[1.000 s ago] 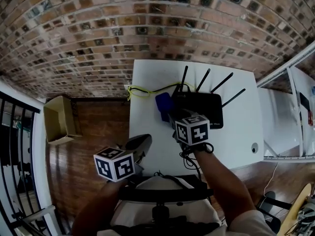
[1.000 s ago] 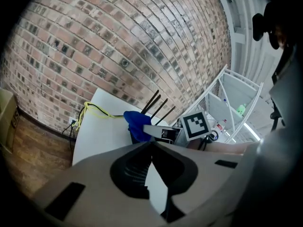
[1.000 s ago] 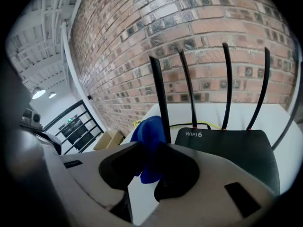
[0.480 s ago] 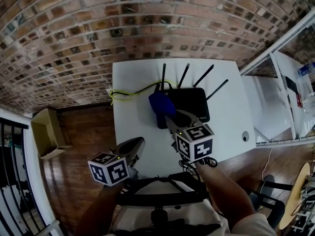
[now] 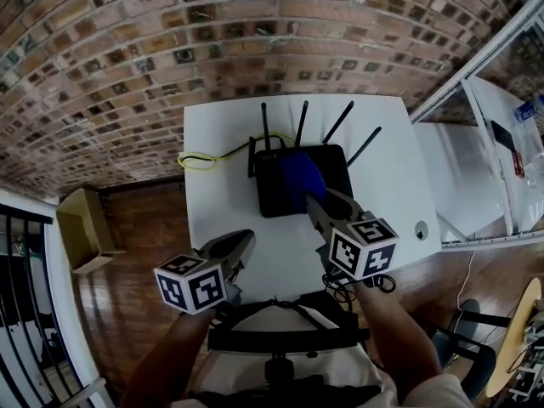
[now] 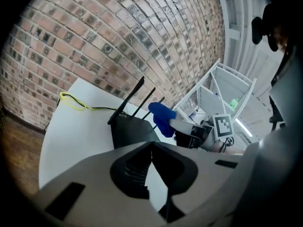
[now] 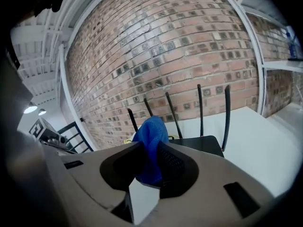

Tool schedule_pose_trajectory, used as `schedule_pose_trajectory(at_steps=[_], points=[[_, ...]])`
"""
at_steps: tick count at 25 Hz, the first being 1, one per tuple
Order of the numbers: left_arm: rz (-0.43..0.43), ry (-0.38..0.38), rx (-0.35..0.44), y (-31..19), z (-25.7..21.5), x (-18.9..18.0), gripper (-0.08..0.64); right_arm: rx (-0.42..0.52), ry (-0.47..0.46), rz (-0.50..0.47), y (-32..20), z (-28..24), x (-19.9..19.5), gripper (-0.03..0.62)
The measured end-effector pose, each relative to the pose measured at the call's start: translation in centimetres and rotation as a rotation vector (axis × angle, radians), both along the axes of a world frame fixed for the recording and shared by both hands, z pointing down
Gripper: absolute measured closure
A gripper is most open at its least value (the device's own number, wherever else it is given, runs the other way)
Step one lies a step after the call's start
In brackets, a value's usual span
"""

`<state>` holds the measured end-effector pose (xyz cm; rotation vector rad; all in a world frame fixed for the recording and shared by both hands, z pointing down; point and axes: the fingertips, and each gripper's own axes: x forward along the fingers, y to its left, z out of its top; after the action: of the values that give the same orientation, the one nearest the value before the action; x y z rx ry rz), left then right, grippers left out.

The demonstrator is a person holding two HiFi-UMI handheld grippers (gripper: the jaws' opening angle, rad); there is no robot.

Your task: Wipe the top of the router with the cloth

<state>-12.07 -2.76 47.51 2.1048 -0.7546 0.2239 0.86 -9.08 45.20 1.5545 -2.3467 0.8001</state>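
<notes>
The wiping step looks to be in hand. The right tongs (image 5: 316, 204) are clamped on the blue cloth (image 5: 299, 175), which bunches up out of their tips and sits over the middle of the black router (image 5: 272, 192). The router lies flat on the white worktop (image 5: 387, 155) with its four aerials (image 5: 338, 123) standing at the far edge, towards the brick wall. Whether the cloth is pressing on the lid or hanging just above it, I cannot tell (the left tongs' camera hints at a small gap, no more).

The left tongs (image 5: 240, 243) are closed on nothing and hover over the near edge of the worktop, well apart from the router.

The next move, as I judge it, calls for bringing the cloth down flat on the lid and drawing it side to side. It should stay clear of the aerials and of the yellow cable (image 5: 201, 158) at the back left. The router is light enough to slide, so the idle tongs may need to steady it.
</notes>
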Motion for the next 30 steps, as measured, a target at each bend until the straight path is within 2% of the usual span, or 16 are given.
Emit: schedule_pose_trajectory(at_steps=[3, 9, 19, 24, 30], points=[[-0.022, -0.007, 0.008, 0.2, -0.4, 1.9, 0.531, -0.011, -0.027, 0.013, 0.9, 0.1, 3.0, 0.491], [-0.032, -0.022, -0.003, 1.5, -0.6, 7.7, 0.531, -0.04, 0.04, 0.005, 3.0, 1.5, 10.2, 0.491], [0.0, -0.055, -0.03, 2.8, -0.8, 16.7, 0.531, -0.117, 0.087, 0.105, 4.9, 3.8, 23.5, 0.494], [-0.002, -0.082, -0.032, 3.0, -0.8, 19.9, 0.531, -0.148, 0.099, 0.111, 5.3, 5.6, 27.6, 0.495], [-0.041, -0.1, -0.028, 3.8, -0.6, 23.5, 0.531, -0.177, 0.089, 0.072, 5.9, 7.9, 30.9, 0.495]])
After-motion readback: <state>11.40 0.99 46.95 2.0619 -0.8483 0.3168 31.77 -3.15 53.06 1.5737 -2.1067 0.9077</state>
